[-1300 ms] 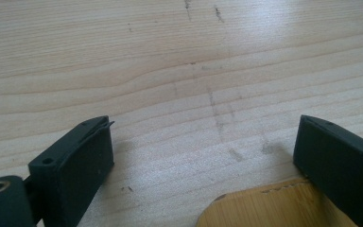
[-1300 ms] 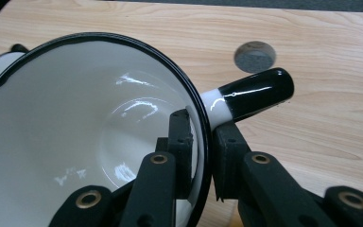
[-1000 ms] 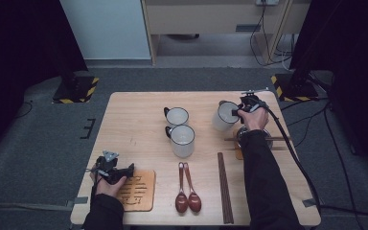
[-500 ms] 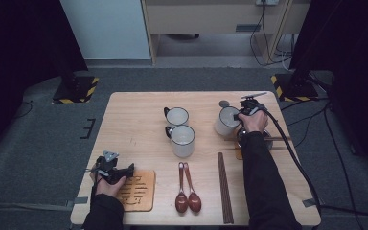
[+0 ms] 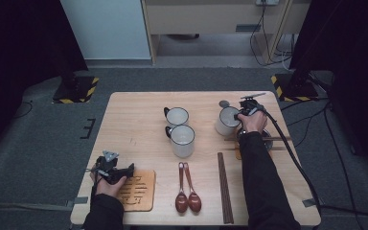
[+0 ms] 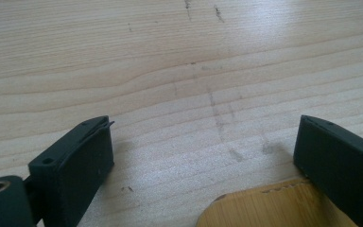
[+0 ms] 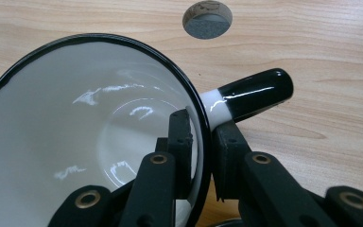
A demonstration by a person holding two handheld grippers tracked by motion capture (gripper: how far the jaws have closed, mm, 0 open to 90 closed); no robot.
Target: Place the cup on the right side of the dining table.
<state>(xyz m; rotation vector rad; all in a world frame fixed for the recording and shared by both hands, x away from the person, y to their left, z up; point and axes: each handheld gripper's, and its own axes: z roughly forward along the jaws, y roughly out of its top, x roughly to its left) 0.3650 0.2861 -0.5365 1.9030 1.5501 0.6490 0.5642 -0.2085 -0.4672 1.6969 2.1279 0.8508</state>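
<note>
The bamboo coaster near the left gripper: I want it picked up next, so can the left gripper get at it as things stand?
Probably yes. The left gripper is open and holds nothing, and the bamboo coaster lies flat on the table right by its jaws, its edge already between them, with nothing in the way.

The left tool point(image 6: 203, 156) hovers low over a pale wooden surface point(image 6: 179, 71), its two black jaws spread wide apart with nothing between them. The rounded corner of a bamboo mat point(image 6: 269, 208) lies on the grain at the lower edge, just beside the right-hand jaw. Faint scuffs mark the wood.
</note>
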